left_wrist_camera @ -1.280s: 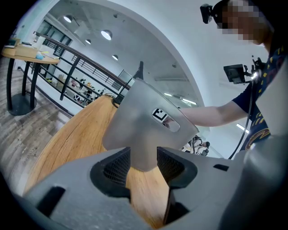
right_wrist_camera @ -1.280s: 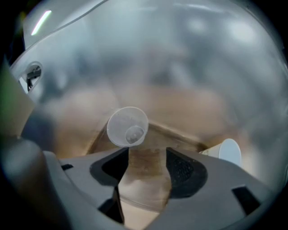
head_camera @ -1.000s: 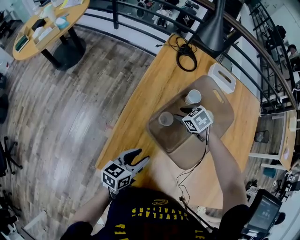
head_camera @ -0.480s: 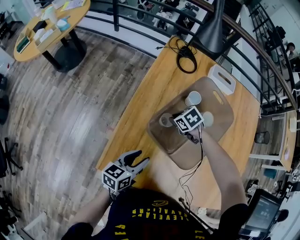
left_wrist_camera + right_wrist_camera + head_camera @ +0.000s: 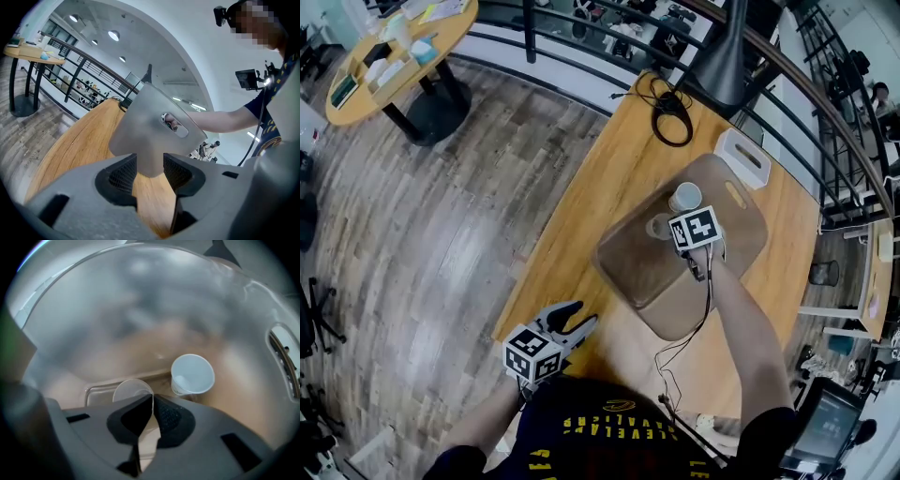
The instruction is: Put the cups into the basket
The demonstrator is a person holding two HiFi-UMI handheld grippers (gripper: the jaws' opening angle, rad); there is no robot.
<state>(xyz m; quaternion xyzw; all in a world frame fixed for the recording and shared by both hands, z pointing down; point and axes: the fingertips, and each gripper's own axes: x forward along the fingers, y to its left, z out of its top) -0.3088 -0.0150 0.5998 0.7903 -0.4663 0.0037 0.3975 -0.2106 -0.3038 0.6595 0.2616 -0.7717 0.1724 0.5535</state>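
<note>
The cups already stand within the walls of the translucent brown basket [image 5: 637,277], so the step in hand looks like the settling of one of them. The right claw [image 5: 152,399] points steeply down into the basket and has just been closing. It is now clenched on the thin wall of the clear cup [image 5: 131,389], with one pad inside the rim and one outside. That cup is at the far middle of the basket, just beside the white cup [image 5: 192,374], which stands upright and open-mouthed to its right. The next move probably calls for setting the clear cup down flat on the basket floor and letting go gently. The wall is flimsy and would buckle under a hard pinch, and the white cup is close enough to be knocked over. The left claw [image 5: 149,165] is released, its jaws apart with nothing between the pads. It waits at the near left edge of the worktop [image 5: 609,178], well apart from the basket, and seems to have no part in this step. The worktop is long, pale wood, with a coiled black cable [image 5: 672,111] at its far end. Around it is grey plank floor [image 5: 441,216], a dark railing [image 5: 581,23] along the far side, and a round table [image 5: 403,52] with small items at the far left.
</note>
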